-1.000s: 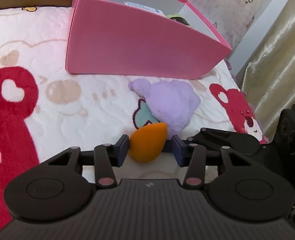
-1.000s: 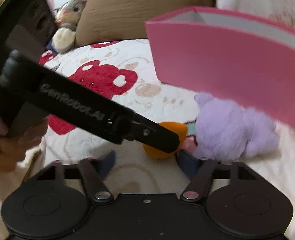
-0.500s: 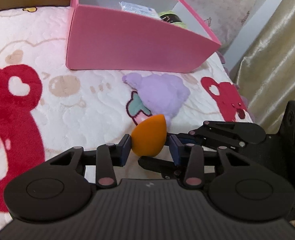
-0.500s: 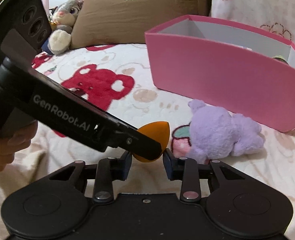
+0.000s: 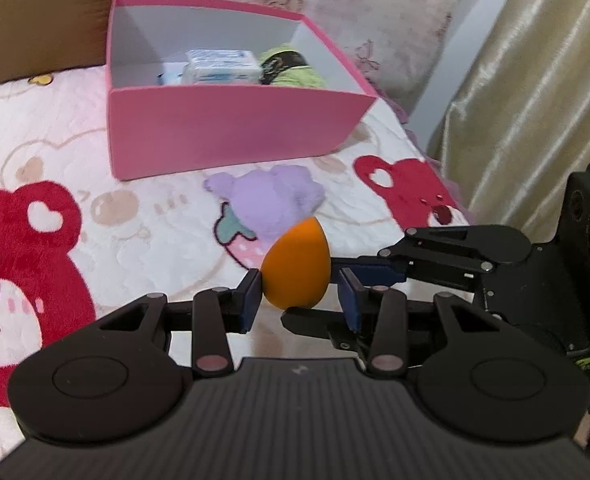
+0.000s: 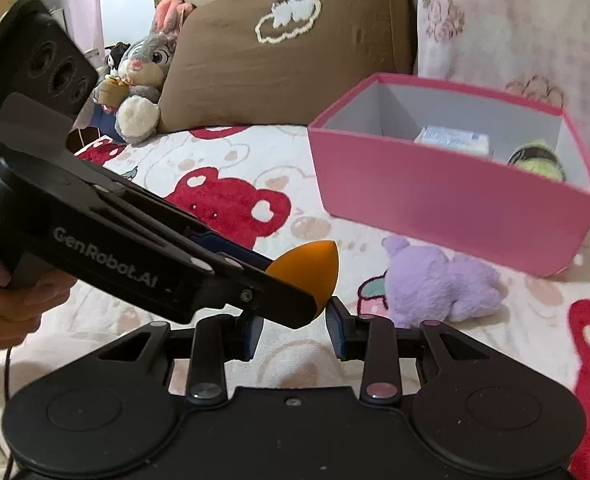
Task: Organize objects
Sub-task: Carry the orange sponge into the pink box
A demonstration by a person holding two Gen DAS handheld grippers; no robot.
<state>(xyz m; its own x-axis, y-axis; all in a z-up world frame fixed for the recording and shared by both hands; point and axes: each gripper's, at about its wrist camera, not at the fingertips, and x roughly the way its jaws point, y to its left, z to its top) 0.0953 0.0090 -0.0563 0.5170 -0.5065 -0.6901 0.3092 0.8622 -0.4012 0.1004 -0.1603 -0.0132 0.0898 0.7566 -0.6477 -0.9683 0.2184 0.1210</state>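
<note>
Box on blanket, before pillows. Packet and yarn ball inside box, yarn ball right of packet. Plush toy on blanket, just before box. Sponge raised, nearer than plush toy.

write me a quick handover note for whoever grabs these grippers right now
Left gripper: shut on the orange sponge, held above the blanket.
Right gripper: has just closed on the same sponge from the other side.
Pink box: already holds a white packet and a green item.
Left: sponge into the box, then the purple plush lying in front of it.
</note>
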